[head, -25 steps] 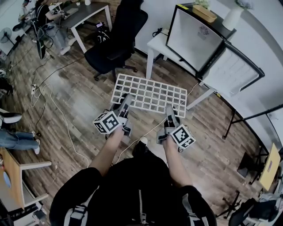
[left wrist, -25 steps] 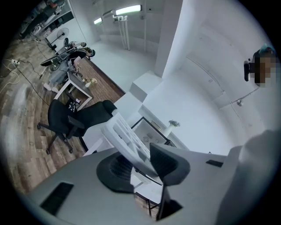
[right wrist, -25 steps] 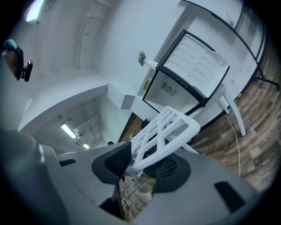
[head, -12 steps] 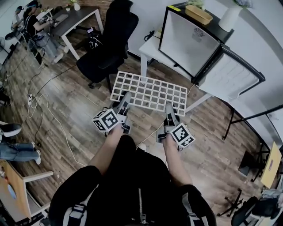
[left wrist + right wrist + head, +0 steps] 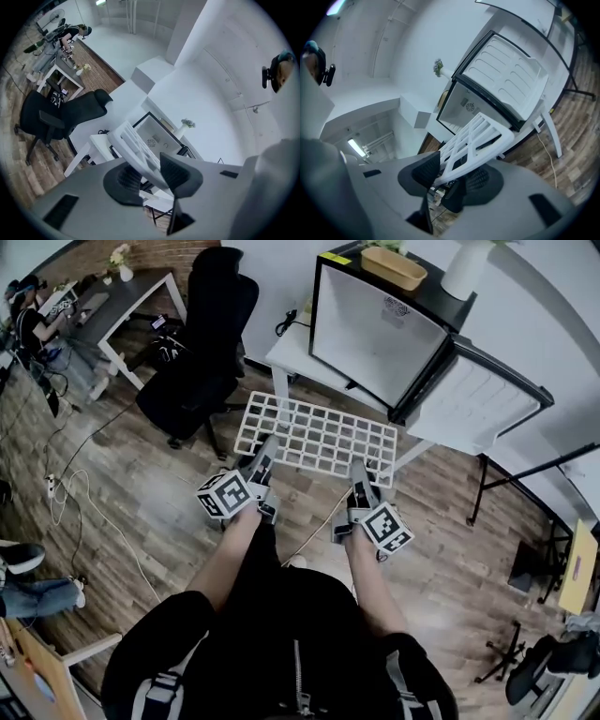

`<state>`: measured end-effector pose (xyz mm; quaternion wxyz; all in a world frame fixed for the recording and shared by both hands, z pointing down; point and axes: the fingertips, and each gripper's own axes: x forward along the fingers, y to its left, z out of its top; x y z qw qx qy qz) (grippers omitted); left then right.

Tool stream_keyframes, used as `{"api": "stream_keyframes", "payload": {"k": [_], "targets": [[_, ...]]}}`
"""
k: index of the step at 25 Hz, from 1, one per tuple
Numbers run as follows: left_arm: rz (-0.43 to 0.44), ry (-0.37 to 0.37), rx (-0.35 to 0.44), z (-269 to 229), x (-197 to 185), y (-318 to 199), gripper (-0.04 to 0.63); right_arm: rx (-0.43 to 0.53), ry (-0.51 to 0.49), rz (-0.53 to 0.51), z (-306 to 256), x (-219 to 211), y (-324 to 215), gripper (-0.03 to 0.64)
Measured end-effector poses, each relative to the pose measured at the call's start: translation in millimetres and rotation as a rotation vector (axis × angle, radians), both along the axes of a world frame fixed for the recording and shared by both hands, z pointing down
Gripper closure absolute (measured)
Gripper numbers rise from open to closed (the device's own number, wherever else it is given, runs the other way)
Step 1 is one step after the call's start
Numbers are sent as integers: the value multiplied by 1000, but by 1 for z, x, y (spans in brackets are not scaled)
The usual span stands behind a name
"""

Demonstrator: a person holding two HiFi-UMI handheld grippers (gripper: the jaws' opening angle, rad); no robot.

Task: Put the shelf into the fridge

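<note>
The person holds the white grid shelf [image 5: 317,437] out above the wooden floor [image 5: 141,484], with the left gripper [image 5: 265,452] and the right gripper [image 5: 359,474] each clamped on its near edge. Just past the shelf's far edge the fridge [image 5: 375,329] stands on a white table [image 5: 292,354], its door [image 5: 476,397] swung open to the right and a basket [image 5: 392,266] and a white vase [image 5: 464,270] on top. A black office chair [image 5: 197,352] stands left of the table.
</note>
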<state>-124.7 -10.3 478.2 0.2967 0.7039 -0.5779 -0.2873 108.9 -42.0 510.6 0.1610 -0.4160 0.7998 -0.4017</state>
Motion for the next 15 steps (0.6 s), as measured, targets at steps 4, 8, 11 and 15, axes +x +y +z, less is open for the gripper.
{"api": "stream_keyframes", "payload": {"k": [4,8,11,15], "targets": [[60,11,-4,6,1,-41,469,-21,12,65,8,4,-26,459],[134,14,-10,8,-5,-92,471,-22,16,137,8,-2,-59,459],[199,20,-18,9,-10,-130,471,-21,19,198,6,-8,-82,459],[289,17,-31,8,-15,-180,469,-26,12,288,5,-16,-111,459]]}}
